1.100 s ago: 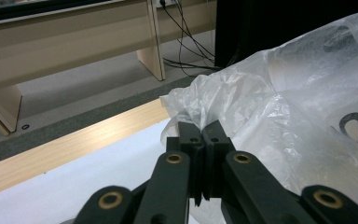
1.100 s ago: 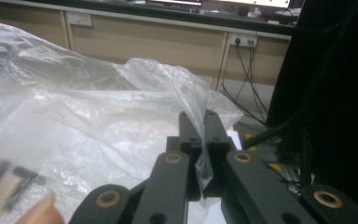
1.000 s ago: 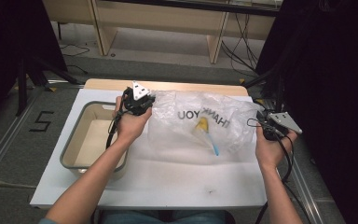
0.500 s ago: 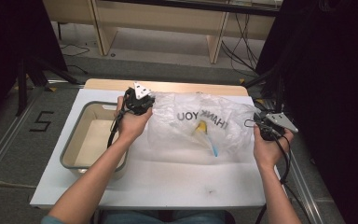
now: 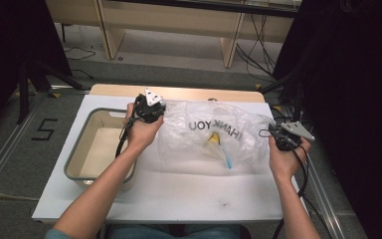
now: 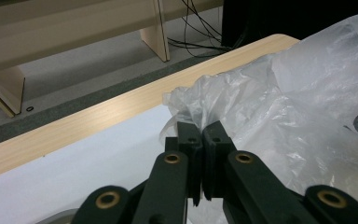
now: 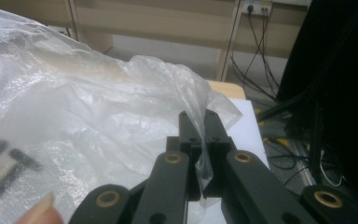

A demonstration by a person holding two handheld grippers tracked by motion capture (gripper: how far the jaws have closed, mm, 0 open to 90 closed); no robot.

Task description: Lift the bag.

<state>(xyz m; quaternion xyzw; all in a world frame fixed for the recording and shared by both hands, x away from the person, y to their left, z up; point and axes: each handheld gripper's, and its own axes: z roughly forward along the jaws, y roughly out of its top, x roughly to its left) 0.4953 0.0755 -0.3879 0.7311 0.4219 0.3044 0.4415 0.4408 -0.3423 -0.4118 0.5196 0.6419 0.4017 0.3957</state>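
Observation:
A clear plastic bag [image 5: 214, 132] printed with "THANK YOU" lies spread across the white table top [image 5: 179, 189], with a yellow and blue object [image 5: 218, 145] inside it. My left gripper [image 5: 151, 107] is shut on the bag's left edge; in the left gripper view the crumpled plastic bag [image 6: 279, 107] is pinched between the closed jaws of the left gripper [image 6: 200, 135]. My right gripper [image 5: 278, 135] is shut on the bag's right edge. In the right gripper view a strip of the plastic bag [image 7: 98, 107] runs down between the closed jaws of the right gripper [image 7: 199, 122].
A shallow beige tray [image 5: 82, 149] with a grey rim sits at the table's left, under my left forearm. A wooden strip [image 5: 179, 92] edges the table's far side. Cables [image 5: 258, 55] and wooden furniture legs stand on the floor beyond.
My right hand has drifted slightly outward to the right with the bag's edge. The left hand and the bag hold their place.

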